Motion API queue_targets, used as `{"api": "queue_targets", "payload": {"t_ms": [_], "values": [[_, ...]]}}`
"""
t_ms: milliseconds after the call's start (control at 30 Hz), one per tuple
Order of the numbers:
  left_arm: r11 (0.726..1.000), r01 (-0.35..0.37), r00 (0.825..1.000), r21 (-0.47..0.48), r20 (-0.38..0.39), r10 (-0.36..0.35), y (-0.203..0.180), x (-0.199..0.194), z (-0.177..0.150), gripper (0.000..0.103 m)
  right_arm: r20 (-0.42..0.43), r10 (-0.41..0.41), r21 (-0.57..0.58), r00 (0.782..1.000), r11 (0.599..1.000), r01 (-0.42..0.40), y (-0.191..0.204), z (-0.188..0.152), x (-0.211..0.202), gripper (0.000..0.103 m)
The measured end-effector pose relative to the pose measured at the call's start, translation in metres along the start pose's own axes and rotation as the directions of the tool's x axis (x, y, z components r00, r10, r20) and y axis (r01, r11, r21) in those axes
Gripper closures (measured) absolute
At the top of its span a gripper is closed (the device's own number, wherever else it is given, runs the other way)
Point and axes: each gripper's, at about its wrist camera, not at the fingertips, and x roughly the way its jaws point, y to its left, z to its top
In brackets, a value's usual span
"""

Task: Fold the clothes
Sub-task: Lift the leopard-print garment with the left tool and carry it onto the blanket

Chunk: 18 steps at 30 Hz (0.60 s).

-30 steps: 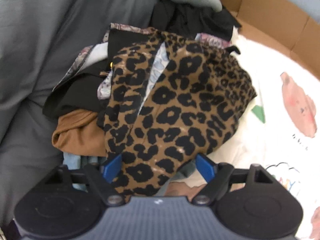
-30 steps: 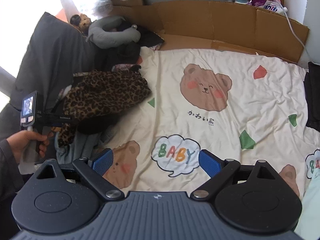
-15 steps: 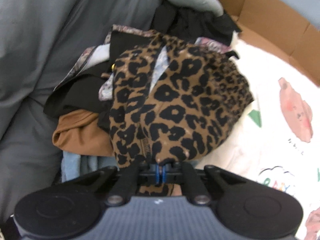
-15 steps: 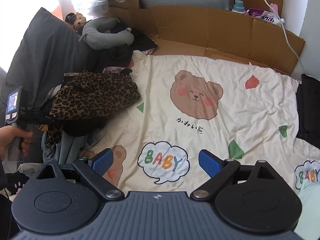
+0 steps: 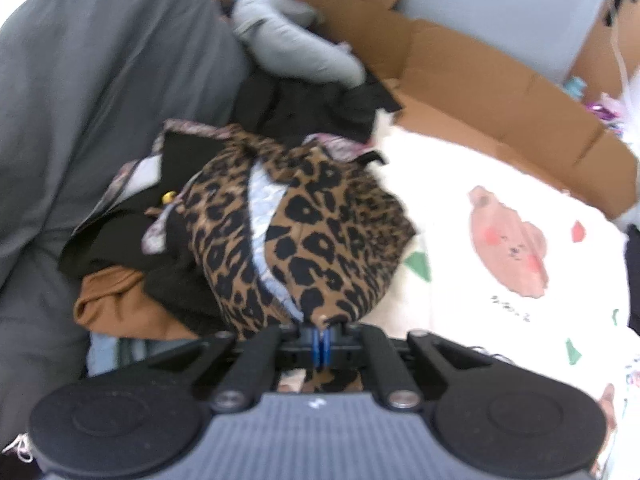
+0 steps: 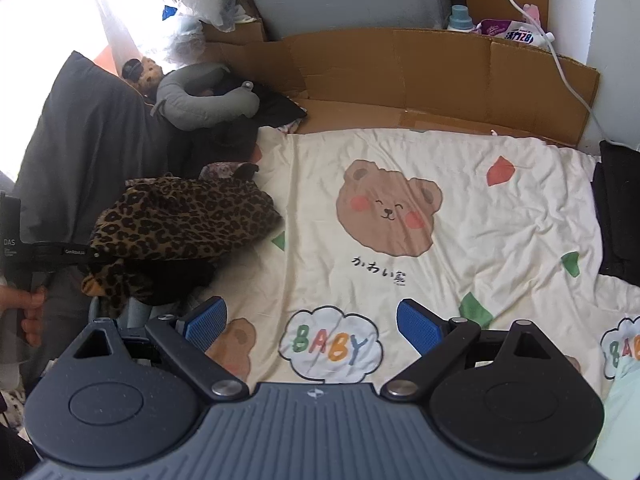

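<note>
Left wrist view: we see our left gripper point(image 5: 322, 340) with its blue pads pressed together on an edge of the leopard-print garment point(image 5: 312, 236), which drapes away toward 12 o'clock.
Garment's place: it lies on top of the clothes pile point(image 5: 132, 280), at 9 o'clock in the right wrist view, against the grey pillow point(image 5: 88, 92).
Right gripper: our right gripper point(image 6: 312, 320) has its jaws spread wide with nothing between them, above the bear-print blanket point(image 6: 460, 280).
Done so far: we judge only the first pick is made; the garment is gripped but still bunched, with no fold in it.
Pile: the brown, black and pale blue pieces under it look untouched.
Folded stack: dark cloth point(image 6: 616, 216) at 3 o'clock may be folded, but we cannot tell.
Left to do: carrying the garment onto the open blanket, spreading it flat, folding it, then the rest of the pile; nearly all the task remains.
</note>
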Motion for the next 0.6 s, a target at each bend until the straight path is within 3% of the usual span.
{"api": "queue_targets", "payload": {"t_ms": [200,367,600], "values": [[0.995,0.089,0.995,0.05,0.046,-0.091,-0.041,-0.019,0.008,0.101,0.02,0.054,0.035,0.998,0.998,-0.055,0.001,0.007,-0.007,0.008],[0.984,0.154,0.987,0.087,0.034,-0.158,-0.073,-0.024,0.004,0.101,0.021,0.083,0.062,0.996,0.995,-0.084,-0.003,0.01,-0.009,0.008],[0.942,0.252,0.967,0.223,-0.02,-0.254,-0.145,-0.026,-0.016,0.101,-0.015,0.124,0.169,0.992,0.978,-0.119,-0.019,0.008,-0.002,0.008]]}}
